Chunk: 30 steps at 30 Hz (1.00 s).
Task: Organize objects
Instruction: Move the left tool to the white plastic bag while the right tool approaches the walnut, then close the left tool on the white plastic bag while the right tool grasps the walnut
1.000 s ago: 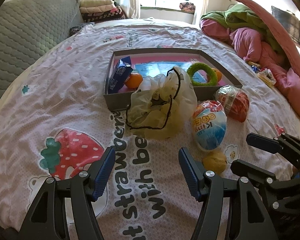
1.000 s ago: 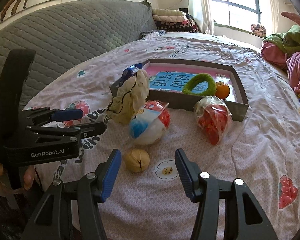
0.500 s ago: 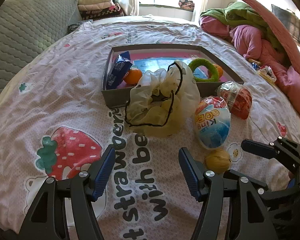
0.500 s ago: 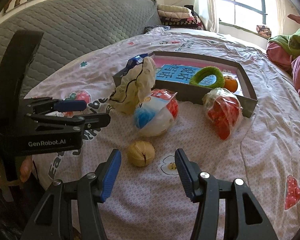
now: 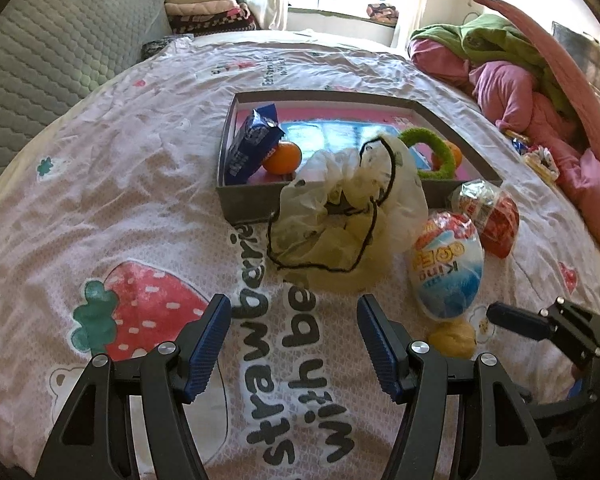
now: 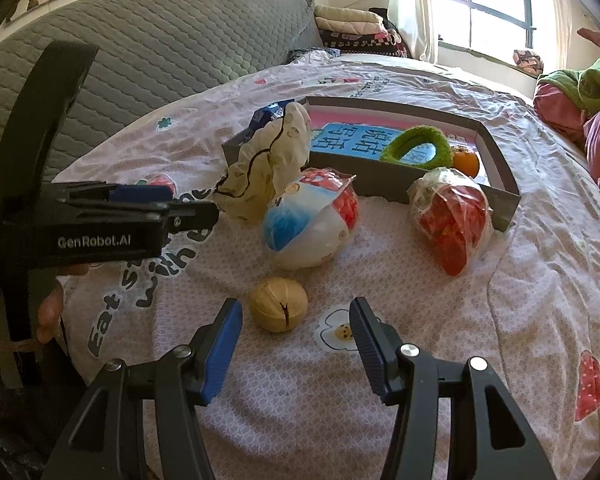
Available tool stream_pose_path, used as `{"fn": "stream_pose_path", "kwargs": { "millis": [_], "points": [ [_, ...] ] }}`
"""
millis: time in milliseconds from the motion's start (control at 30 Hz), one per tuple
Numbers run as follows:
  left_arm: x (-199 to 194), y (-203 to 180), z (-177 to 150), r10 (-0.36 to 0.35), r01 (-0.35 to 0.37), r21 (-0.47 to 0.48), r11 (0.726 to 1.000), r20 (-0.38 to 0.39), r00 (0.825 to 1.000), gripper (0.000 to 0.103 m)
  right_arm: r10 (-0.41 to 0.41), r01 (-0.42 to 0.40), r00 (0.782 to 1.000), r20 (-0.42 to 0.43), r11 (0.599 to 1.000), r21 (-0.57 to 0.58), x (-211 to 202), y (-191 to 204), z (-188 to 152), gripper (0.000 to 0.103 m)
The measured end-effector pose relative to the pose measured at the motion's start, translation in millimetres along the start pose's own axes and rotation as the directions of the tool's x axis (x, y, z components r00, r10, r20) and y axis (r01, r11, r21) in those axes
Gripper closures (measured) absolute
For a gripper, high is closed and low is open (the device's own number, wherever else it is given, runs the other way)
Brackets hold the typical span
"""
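Observation:
A grey shallow box [image 5: 244, 200] [image 6: 504, 204] lies on the bed with a blue snack packet [image 5: 252, 144], two oranges [image 5: 283, 157] [image 6: 466, 162] and a green ring [image 5: 428, 148] [image 6: 416, 148] inside. In front of it lie a cream drawstring bag [image 5: 348, 216] [image 6: 268, 168], a large egg-shaped packet [image 5: 448, 268] [image 6: 312, 224], a red wrapped packet [image 5: 488, 212] [image 6: 452, 216] and a small tan ball [image 5: 452, 338] [image 6: 278, 310]. My left gripper [image 5: 294, 336] is open, just short of the bag. My right gripper [image 6: 296, 328] is open, the ball close before its fingertips.
The bed has a pink strawberry-print sheet [image 5: 140, 216]. A grey quilted headboard [image 6: 160, 52] stands at the left. Pink and green bedding [image 5: 520, 72] is piled at the right. Folded blankets [image 5: 208, 8] lie by the window.
Both grippers have moved forward toward the objects. The tan ball now sits closer to the right gripper's fingertips. Both stay open.

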State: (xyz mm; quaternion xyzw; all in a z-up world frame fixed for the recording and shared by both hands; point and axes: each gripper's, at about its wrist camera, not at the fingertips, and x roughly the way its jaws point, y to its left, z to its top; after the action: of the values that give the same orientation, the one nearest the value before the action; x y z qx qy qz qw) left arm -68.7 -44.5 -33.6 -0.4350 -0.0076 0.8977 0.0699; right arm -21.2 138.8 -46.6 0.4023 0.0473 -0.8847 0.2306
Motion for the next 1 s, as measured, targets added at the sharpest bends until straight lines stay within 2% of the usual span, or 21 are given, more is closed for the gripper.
{"fn": "stream_pose_path", "kwargs": {
  "millis": [600, 833, 1000],
  "points": [
    [21, 12, 32, -0.058, 0.058, -0.068, 0.996, 0.003, 0.998, 0.036, 0.006, -0.006, 1.000, -0.003, 1.000, -0.030, 14, 4, 1, 0.047],
    [33, 13, 37, -0.020, 0.020, -0.057, 0.998, -0.001, 1.000, 0.036, 0.015, -0.015, 1.000, 0.007, 0.999, -0.037, 19, 4, 4, 0.050],
    [41, 12, 41, -0.021, 0.021, -0.052, 0.998, -0.005, 1.000, 0.036, 0.023, -0.023, 1.000, 0.009, 0.999, -0.046, 20, 5, 4, 0.054]
  ]
}}
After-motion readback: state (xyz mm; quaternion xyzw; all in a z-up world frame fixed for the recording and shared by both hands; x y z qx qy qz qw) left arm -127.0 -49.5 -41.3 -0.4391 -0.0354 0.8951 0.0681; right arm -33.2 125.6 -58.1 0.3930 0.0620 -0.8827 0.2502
